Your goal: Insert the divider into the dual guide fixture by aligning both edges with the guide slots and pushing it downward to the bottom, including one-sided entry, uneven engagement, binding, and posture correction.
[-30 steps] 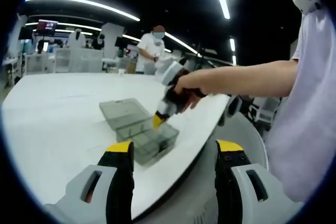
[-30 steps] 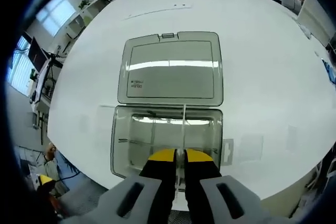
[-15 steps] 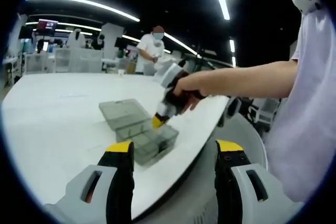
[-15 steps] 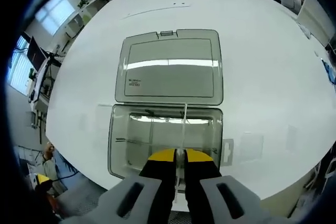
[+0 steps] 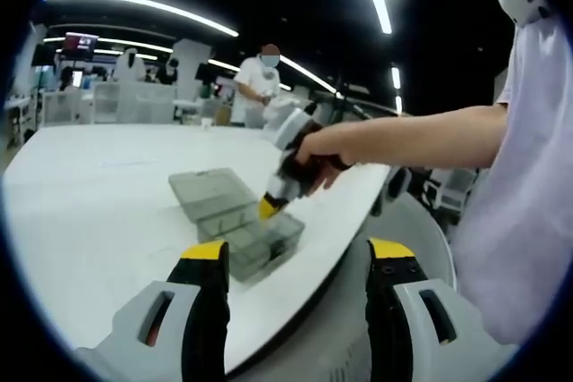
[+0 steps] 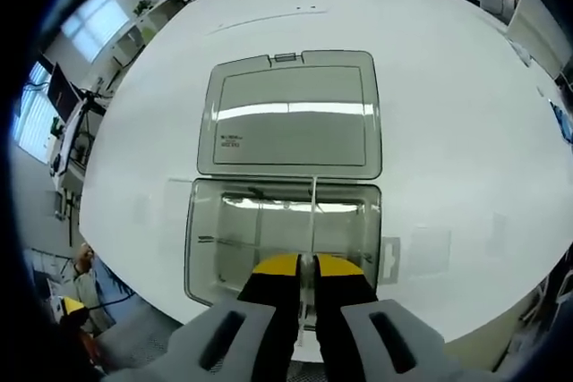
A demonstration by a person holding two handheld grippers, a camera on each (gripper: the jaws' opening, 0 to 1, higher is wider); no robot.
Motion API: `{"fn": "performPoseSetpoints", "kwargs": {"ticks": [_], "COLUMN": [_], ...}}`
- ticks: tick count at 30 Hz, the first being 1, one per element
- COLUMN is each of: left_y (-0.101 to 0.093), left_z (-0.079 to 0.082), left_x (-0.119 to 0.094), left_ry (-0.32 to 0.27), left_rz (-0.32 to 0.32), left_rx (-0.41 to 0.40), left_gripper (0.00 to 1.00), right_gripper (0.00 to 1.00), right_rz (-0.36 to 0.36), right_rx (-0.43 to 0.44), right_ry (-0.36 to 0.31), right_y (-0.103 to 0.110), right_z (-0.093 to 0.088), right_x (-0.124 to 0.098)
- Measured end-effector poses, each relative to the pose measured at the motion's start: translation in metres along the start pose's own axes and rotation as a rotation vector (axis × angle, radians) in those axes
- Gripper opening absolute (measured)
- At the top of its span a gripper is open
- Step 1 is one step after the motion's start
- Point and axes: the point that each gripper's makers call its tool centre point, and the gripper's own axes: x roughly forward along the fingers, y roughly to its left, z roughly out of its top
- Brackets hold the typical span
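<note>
My right gripper (image 6: 307,267) clamps the clear divider (image 6: 313,212) upright inside the open box (image 6: 201,248), left gripper (image 5: 295,261) idle with jaws apart; any tilt could bind one edge in its slot.

Your divider (image 6: 314,221) is a thin clear plate standing on edge inside the fixture (image 6: 215,230), running from the hinge side toward the near wall. The fixture is a smoky translucent box near the worktop (image 6: 448,87) edge, with its lid (image 6: 291,115) folded flat open behind it.
</note>
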Motion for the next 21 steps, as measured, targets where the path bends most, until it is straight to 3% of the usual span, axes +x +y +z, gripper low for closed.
{"fn": "performPoseSetpoints", "kwargs": {"ticks": [21], "left_y": [0.002], "left_z": [0.0], "left_x": [-0.001], "left_ry": [0.0], "left_rz": [0.004], "left_rx": [-0.014], "left_gripper": [0.59], "right_gripper": [0.0], "right_rz": [-0.008], "right_rx": [-0.022], "right_ry": [0.033], "right_y": [0.0], "right_z": [-0.008], "right_x": [0.018]}}
